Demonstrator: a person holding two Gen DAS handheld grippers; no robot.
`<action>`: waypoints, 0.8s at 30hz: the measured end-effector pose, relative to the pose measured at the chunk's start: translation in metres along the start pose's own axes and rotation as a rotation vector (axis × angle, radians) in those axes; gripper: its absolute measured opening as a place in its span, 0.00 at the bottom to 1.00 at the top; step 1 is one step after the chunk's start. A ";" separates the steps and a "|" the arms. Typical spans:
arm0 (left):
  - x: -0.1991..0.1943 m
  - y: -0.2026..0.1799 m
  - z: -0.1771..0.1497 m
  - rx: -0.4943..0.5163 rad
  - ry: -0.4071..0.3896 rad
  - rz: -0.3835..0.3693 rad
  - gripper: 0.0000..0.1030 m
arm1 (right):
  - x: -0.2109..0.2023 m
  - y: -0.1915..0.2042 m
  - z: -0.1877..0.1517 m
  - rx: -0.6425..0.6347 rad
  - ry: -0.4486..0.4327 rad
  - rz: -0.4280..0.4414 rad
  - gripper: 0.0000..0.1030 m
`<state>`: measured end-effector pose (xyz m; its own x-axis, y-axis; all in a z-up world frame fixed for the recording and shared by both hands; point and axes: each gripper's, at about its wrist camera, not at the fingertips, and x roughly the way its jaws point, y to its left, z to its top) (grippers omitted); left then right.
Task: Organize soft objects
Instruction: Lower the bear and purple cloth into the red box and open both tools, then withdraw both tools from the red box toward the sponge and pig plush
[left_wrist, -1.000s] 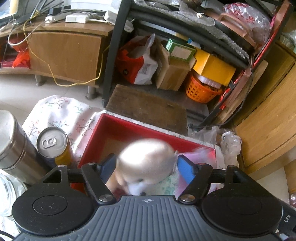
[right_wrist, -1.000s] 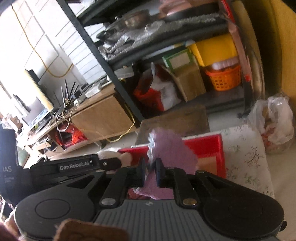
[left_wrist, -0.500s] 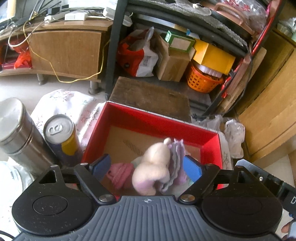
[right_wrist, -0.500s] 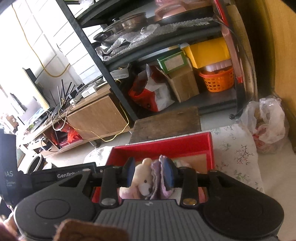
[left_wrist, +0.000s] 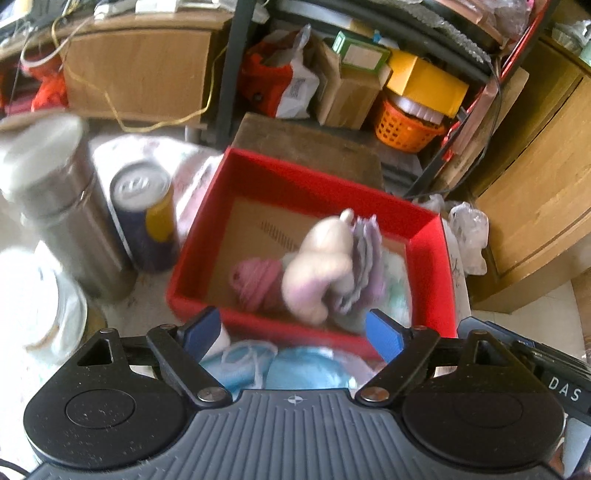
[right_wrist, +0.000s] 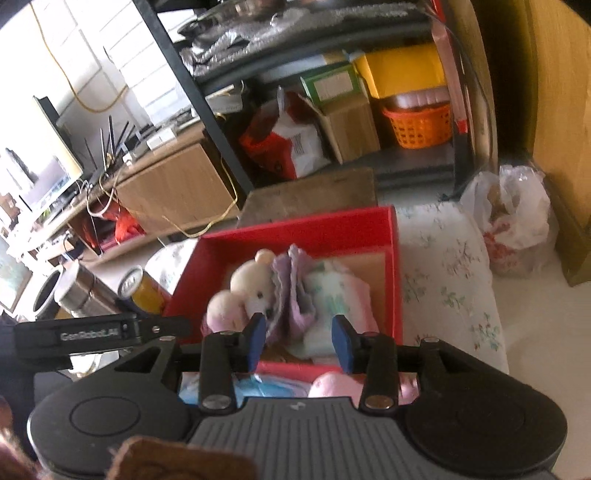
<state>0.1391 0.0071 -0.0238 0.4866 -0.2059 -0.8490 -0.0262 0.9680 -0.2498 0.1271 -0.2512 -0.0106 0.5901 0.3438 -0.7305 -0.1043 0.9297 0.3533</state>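
Observation:
A red box (left_wrist: 314, 184) (right_wrist: 295, 230) on the flowered cloth holds a cream plush bear (left_wrist: 321, 254) (right_wrist: 251, 277), a folded purple cloth (left_wrist: 364, 254) (right_wrist: 291, 284), a pink knitted piece (left_wrist: 255, 280) and a pale green and white cloth (right_wrist: 332, 291). My left gripper (left_wrist: 291, 334) is open and empty, held back above the box's near wall. My right gripper (right_wrist: 299, 339) is open and empty above the near end of the box. Blue soft items (left_wrist: 273, 365) (right_wrist: 258, 387) and a pink one (right_wrist: 336, 384) lie on the near side of the box.
A steel flask (left_wrist: 62, 206) and a drink can (left_wrist: 147, 214) stand left of the box. A white dish (left_wrist: 48, 310) is at the near left. Behind are a black shelf rack (left_wrist: 229, 66) with boxes, a wooden stool (left_wrist: 310, 147) and a wooden cabinet (left_wrist: 535, 184).
Both grippers let go of their loads, the bear and the purple cloth, which now lie in the box. Both grippers opened wide and drew back and up.

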 end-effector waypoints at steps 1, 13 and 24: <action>0.000 0.001 -0.003 0.000 0.008 -0.003 0.81 | -0.001 0.000 -0.002 -0.003 0.004 0.000 0.11; -0.007 0.019 -0.050 -0.005 0.070 0.023 0.81 | -0.008 -0.007 -0.038 -0.014 0.084 -0.011 0.13; -0.002 0.035 -0.079 -0.052 0.133 0.047 0.81 | -0.023 -0.001 -0.057 -0.031 0.094 0.017 0.14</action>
<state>0.0680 0.0304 -0.0677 0.3642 -0.1805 -0.9136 -0.0930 0.9691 -0.2286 0.0679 -0.2527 -0.0279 0.5103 0.3695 -0.7766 -0.1397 0.9266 0.3490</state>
